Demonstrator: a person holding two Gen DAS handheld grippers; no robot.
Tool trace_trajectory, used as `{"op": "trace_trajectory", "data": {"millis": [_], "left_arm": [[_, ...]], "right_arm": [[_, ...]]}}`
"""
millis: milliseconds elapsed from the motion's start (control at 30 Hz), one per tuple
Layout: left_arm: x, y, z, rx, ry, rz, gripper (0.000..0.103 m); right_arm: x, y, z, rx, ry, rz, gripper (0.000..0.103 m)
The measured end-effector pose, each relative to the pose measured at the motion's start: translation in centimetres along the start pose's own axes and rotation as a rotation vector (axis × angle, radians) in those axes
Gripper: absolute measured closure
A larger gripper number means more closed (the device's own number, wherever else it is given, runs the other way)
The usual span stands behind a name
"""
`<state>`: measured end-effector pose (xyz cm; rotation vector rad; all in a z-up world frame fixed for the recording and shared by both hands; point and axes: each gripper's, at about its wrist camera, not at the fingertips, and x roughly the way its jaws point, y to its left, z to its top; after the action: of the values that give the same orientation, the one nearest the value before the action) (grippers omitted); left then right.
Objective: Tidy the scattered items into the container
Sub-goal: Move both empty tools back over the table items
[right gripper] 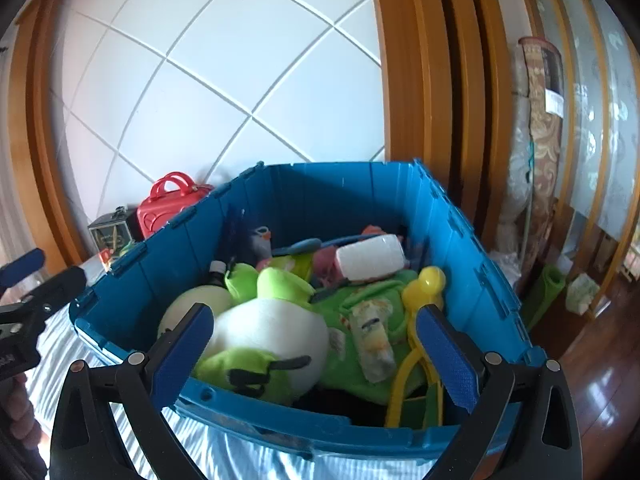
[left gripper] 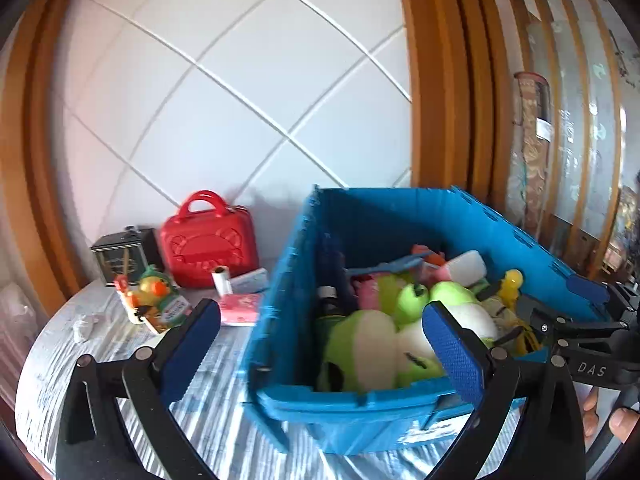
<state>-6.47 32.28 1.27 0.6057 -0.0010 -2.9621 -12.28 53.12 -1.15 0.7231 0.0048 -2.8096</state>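
A blue plastic crate [left gripper: 304, 404] [right gripper: 120, 300] stands on the striped table, filled with a green and white frog plush [left gripper: 372, 348] [right gripper: 272, 332], a white bottle [right gripper: 370, 258], a yellow clip toy [right gripper: 424, 292] and other items. My left gripper [left gripper: 320, 344] is open and empty at the crate's near left corner. My right gripper [right gripper: 314, 344] is open and empty over the crate's front rim. On the table to the left lie a duck toy [left gripper: 154, 292], a white roll [left gripper: 222, 280], a pink packet [left gripper: 240, 308] and a red case [left gripper: 208, 240].
A dark box [left gripper: 120, 256] stands by the red case against the white tiled wall. Crumpled white paper [left gripper: 82, 328] lies near the table's left edge. Wooden door frames and a rolled rug [right gripper: 536, 140] stand to the right, above a dark wood floor.
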Motion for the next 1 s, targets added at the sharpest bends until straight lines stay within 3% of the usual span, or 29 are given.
{"op": "trace_trajectory", "data": {"millis": [300, 567, 800, 1000], "left_arm": [[-1.8, 8.3, -1.3, -0.105, -0.042, 0.122, 0.000], [-1.6, 18.8, -3.4, -0.196, -0.002, 0.168, 0.000], [-0.1, 31.2, -5.5, -0.190, 0.022, 0.219, 0.000], [3.2, 41.1, -6.9, -0.188, 0.095, 0.220, 0.000]], "right_arm": [[0.0, 6.2, 0.7, -0.063, -0.069, 0.068, 0.000], [1.0, 14.1, 0.9, -0.093, -0.085, 0.123, 0.000], [2.4, 26.0, 0.3, -0.118, -0.105, 0.174, 0.000], [5.1, 34.5, -0.1, -0.108, -0.064, 0.146, 0.000]]}}
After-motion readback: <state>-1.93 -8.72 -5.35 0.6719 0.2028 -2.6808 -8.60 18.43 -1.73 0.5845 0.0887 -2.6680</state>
